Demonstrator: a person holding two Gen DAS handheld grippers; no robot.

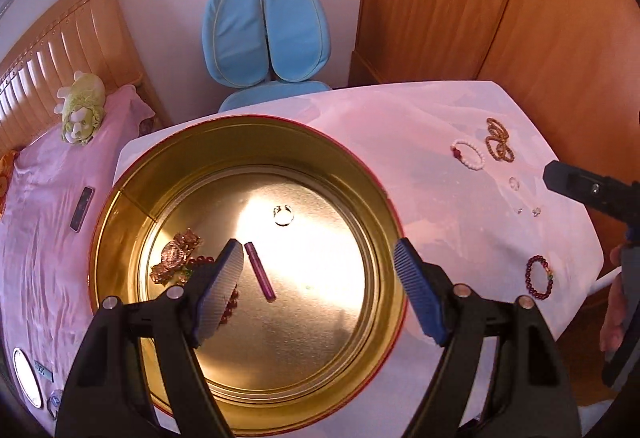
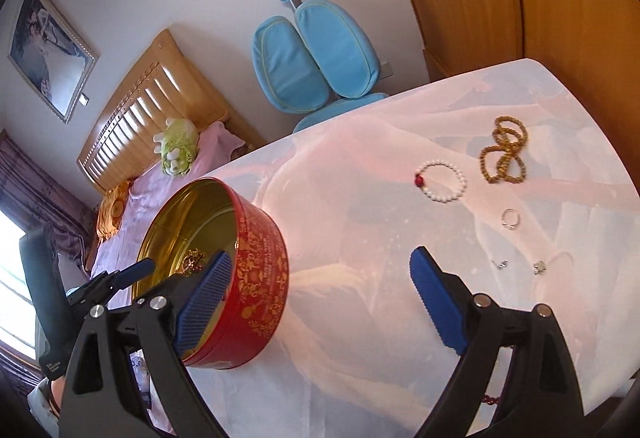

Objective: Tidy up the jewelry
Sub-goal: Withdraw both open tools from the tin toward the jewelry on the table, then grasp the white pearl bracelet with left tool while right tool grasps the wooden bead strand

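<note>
Left gripper (image 1: 320,278), jaws wide and empty, hangs over the round red tin (image 1: 120,197) holding a ring (image 1: 284,215) and purple tube (image 1: 260,276). Right gripper (image 2: 320,306), wide and empty, hovers over the tablecloth (image 2: 360,197); beyond lie a white bead bracelet (image 2: 442,179) and amber beads (image 2: 506,151).

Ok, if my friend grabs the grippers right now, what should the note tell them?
Left gripper: open, empty, above the tin.
Right gripper: open, empty, above the cloth.
Done, in the tin: ring, purple tube, gold watch, red beads.
Left, on the cloth: white bracelet, amber beads, silver ring, two small pieces, dark red bracelet.
</note>
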